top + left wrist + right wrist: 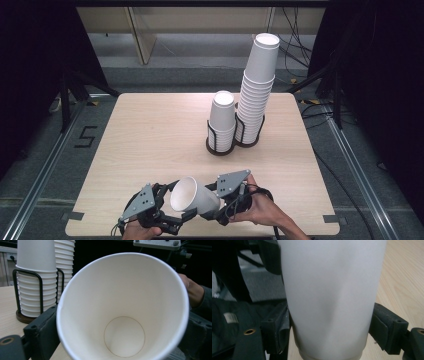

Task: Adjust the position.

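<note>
The high view looks forward and down from above the person's side, taking in the whole tabletop [150, 140]. The left gripper view sits very near the paper cup [122, 310], facing straight into its mouth, with the cup stacks [37, 277] behind. The right gripper view faces the same cup's [332, 295] outer wall at close range. All three views share this cup [194, 196].

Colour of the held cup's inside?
Plain white, with a thin brownish ring at the base; cup, clearest in the left gripper view.
</note>
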`<move>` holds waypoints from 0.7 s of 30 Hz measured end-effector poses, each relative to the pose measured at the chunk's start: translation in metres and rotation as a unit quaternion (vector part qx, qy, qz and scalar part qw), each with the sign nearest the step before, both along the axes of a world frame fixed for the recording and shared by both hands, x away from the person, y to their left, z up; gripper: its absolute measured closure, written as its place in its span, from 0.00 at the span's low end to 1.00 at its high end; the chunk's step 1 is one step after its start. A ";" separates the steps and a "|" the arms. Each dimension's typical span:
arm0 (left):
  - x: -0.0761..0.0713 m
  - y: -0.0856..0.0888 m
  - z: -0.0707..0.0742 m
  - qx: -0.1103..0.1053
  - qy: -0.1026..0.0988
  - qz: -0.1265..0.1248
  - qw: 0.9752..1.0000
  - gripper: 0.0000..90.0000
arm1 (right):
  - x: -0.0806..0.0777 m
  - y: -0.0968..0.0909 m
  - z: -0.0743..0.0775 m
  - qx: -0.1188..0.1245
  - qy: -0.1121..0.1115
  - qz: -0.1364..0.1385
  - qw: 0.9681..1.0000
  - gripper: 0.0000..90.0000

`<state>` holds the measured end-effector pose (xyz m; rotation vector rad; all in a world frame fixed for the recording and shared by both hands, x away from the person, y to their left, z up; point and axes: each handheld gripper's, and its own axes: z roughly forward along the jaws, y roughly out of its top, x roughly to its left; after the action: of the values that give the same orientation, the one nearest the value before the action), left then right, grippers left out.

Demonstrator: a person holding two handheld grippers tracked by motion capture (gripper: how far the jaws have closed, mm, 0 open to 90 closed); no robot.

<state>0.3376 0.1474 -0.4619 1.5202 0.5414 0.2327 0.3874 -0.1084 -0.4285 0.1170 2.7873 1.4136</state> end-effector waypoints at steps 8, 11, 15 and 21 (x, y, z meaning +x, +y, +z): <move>0.000 -0.003 -0.001 -0.011 0.002 0.007 1.000 0.09 | 0.001 0.002 -0.004 0.032 0.010 -0.009 0.999 0.27; -0.001 -0.003 -0.001 -0.010 -0.005 0.008 1.000 0.11 | 0.000 0.007 -0.009 0.037 0.016 -0.009 0.999 0.27; -0.002 -0.003 0.000 -0.014 -0.010 0.007 1.000 0.12 | -0.001 0.009 -0.010 0.037 0.019 -0.010 0.999 0.27; -0.003 -0.003 0.000 -0.008 -0.021 0.002 1.000 0.15 | -0.003 0.013 -0.015 0.039 0.027 -0.009 0.999 0.27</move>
<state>0.3348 0.1439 -0.4620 1.4965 0.5111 0.2619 0.3841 -0.0949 -0.4433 0.1822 2.7660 1.5390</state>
